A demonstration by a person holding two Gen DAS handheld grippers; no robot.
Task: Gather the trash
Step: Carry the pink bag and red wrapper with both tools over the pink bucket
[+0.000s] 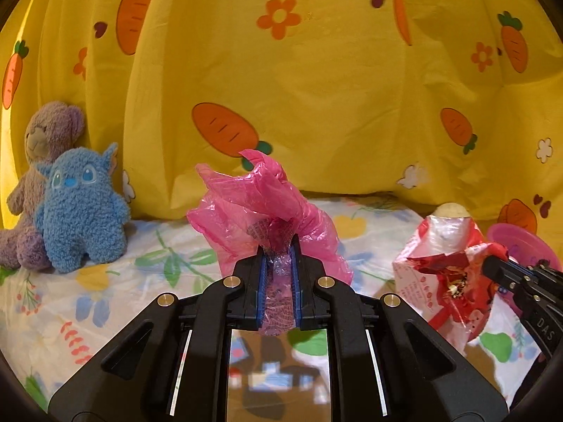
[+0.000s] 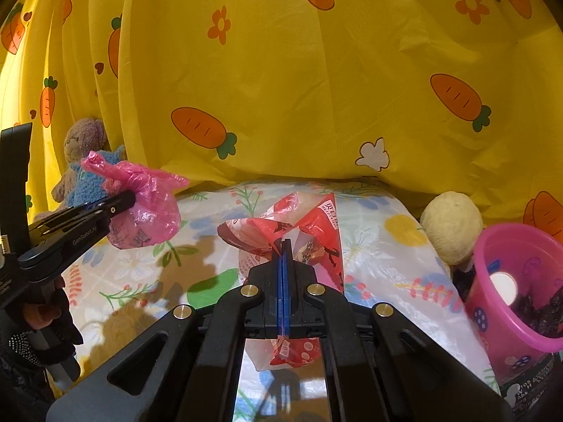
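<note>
The pink bag (image 1: 271, 211) and red wrapper (image 2: 299, 232) are being held clamped in the left gripper (image 1: 278, 256) and right gripper (image 2: 284, 246), the pink bin (image 2: 520, 281), probably nearer the right, lying at the bed's right edge.

Yellow carrot-print curtain (image 1: 316, 88), floral bedsheet (image 1: 88, 281)

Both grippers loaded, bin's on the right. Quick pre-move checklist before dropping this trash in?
1. Left gripper clamped on pink plastic bag: ok.
2. Right gripper shut on red snack wrapper: ok.
3. Both pieces lifted off the floral sheet: ok for the bag; wrapper cannot tell.
4. Pink bin mouth open and facing the grippers: ok.
5. Room left in bin: cannot tell, dark trash already inside.
6. Yellow plush right beside the bin: not ok.
</note>
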